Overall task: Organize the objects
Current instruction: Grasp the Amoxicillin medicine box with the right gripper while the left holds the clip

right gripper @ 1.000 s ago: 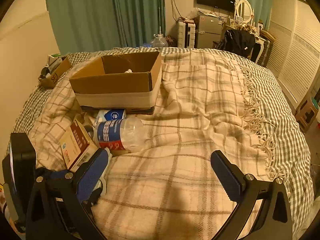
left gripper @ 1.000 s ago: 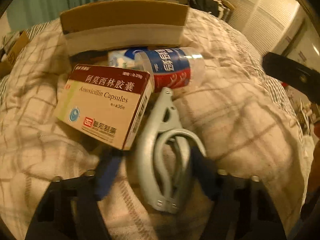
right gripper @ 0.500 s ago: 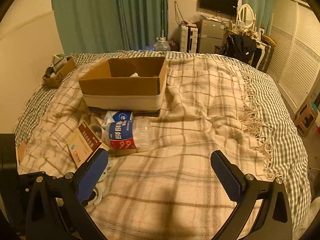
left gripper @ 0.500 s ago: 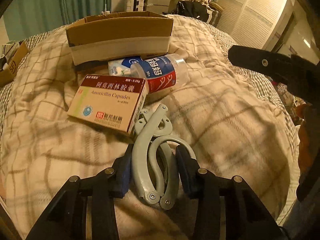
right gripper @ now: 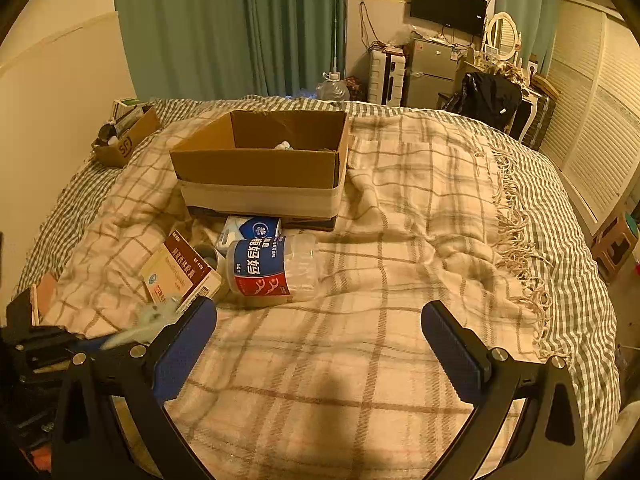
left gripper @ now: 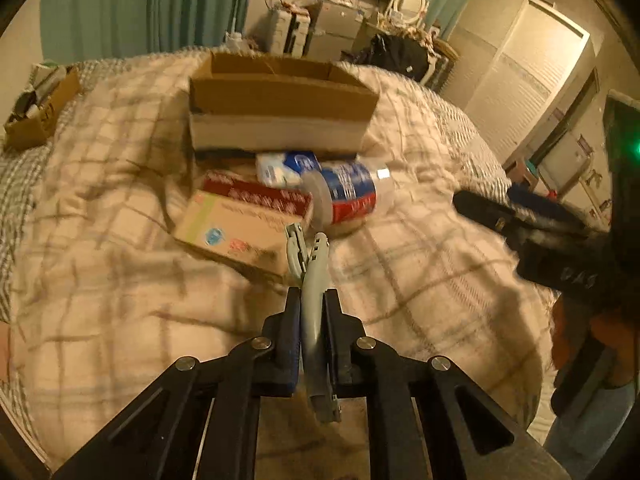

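Between the closed fingers of the left gripper (left gripper: 312, 312) sits a grey plastic clip (left gripper: 314, 280), clamped on its handle edge-on, its split nose projecting past the fingertips and lifted above the plaid blanket (left gripper: 420, 272). Just beyond that nose lie a medicine box (left gripper: 240, 224) to the left and a toppled bottle (left gripper: 348, 196) to the right, with a blue-white packet (left gripper: 284, 166) and then an open cardboard box (left gripper: 280, 120) farther ahead. Fingers of the right gripper (right gripper: 320, 340) stand wide apart around nothing, over bare blanket, with the bottle ahead and left of them.
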The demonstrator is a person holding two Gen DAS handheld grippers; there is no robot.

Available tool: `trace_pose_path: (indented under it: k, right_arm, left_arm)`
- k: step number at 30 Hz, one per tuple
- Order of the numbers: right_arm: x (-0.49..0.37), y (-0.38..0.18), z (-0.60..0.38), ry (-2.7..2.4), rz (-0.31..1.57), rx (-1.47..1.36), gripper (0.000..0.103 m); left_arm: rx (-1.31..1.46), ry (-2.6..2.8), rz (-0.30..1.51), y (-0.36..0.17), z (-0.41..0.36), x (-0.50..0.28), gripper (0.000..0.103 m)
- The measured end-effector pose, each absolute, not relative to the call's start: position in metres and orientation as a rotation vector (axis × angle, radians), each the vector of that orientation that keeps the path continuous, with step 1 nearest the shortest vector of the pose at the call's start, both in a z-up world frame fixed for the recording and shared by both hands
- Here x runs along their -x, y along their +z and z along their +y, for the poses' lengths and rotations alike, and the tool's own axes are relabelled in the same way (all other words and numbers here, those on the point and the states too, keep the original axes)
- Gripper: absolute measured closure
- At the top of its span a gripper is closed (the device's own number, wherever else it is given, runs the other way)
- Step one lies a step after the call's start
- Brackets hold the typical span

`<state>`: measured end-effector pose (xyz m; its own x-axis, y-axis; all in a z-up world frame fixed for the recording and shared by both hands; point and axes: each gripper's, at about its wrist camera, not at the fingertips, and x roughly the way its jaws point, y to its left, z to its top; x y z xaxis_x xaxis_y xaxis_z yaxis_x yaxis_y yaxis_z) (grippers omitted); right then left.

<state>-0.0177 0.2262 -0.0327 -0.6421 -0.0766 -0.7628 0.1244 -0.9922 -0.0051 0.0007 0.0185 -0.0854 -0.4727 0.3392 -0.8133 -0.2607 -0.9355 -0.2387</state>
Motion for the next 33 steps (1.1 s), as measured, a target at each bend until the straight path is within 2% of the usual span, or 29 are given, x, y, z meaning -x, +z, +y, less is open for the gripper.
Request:
trace_pose_path:
  k: [8,13,18,26,29,33]
  right_arm:
    - [0.021,-0.035,0.211,-2.690,0.112,-1.230,0.000]
    - [0.031,-0.045,0.180,-2.576,0.173,-1.221,0.000]
    - [0.051,-0.074,0.145,-2.453,0.188,-1.372,0.001]
    - [0.085,-0.106,0.123,-2.359,0.016,-1.542,0.001]
    - [0.100,-0.127,0.115,-2.317,-0.048,-1.632,0.006]
    - [0.109,-0.146,0.106,-2.258,-0.093,-1.707,0.006]
  left_arm:
    - [1.267,2.593,-0.160,-0.044,-0.024,0.015,0.096]
    - [1.304,2.712,-0.114,-0.052,-0.050,0.028,0.096]
    - [1.363,2.744,-0.096,-0.073,-0.066,0.037,0.095]
    - [1.404,2.740,-0.089,-0.094,-0.081,0.045,0.095]
    - [1.413,2.742,-0.100,-0.095,-0.088,0.048,0.095]
    - [1.414,2.750,-0.116,-0.096,-0.097,0.047,0.095]
